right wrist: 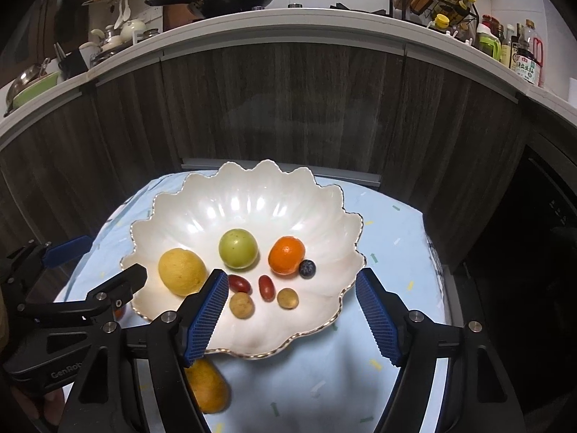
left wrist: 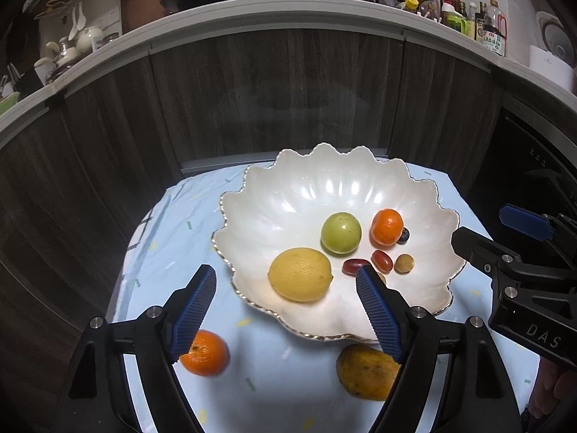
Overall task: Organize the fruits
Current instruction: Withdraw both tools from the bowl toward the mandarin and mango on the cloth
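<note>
Nearest the cameras, two fruits lie loose on the blue cloth point(left wrist: 274, 379), outside the bowl: a small orange point(left wrist: 205, 353) by the left gripper's point(left wrist: 285, 310) left finger, and a larger mottled yellow-orange fruit point(left wrist: 366, 373) just under the bowl's near rim. Both grippers stand wide with nothing between the pads; the right gripper point(right wrist: 292, 310) hangs above the bowl's near edge, empty too.

The risk starts here. Both loose fruits are round on a soft, wrinkled cloth, so an off-centre pinch would likely squirt one away, toward the table edge. The mottled fruit point(right wrist: 207, 386) sits half hidden behind the right gripper's left finger, so its grasp would be partly blind. The two grippers are also close together, and reaching at once for neighbouring fruit could make them clash.

Beyond, the scalloped white bowl point(left wrist: 252, 213) has a raised, wavy rim; a finger coming in low could catch it and tip or shove the bowl.

Inside lie a lemon point(left wrist: 300, 274), a green fruit point(left wrist: 340, 232), an orange point(left wrist: 386, 226), a blueberry point(right wrist: 307, 268), two red grape tomatoes point(right wrist: 266, 287) and two small brown fruits point(right wrist: 242, 305). A fruit dropped from height would probably scatter these small ones or bruise them.
</note>
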Tool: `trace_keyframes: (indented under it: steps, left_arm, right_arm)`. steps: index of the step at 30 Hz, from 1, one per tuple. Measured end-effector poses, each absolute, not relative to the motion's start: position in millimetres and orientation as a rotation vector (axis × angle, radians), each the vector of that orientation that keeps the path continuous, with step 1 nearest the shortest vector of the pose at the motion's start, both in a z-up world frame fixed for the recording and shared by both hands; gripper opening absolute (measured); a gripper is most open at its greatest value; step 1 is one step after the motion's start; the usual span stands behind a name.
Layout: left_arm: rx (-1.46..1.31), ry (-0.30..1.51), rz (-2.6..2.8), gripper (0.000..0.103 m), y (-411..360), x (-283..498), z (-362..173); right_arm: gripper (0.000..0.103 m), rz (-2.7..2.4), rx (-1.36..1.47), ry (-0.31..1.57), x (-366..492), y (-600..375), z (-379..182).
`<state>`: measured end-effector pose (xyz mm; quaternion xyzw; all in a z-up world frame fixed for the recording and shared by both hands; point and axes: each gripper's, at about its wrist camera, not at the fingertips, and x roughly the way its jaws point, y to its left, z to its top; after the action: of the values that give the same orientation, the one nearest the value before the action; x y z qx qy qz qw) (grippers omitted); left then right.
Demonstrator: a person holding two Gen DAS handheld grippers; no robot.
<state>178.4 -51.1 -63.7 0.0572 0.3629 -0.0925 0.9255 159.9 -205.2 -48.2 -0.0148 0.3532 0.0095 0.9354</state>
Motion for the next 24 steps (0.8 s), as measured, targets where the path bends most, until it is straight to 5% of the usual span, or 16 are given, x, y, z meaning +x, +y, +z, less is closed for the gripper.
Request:
trace_keyframes:
  steps: [24]
  left_arm:
    - [0.105, 0.752, -0.173, 0.082, -4, 148, -59]
  right_arm:
    - [0.077, -0.034, -0.013, 0.755, 133, -168, -47]
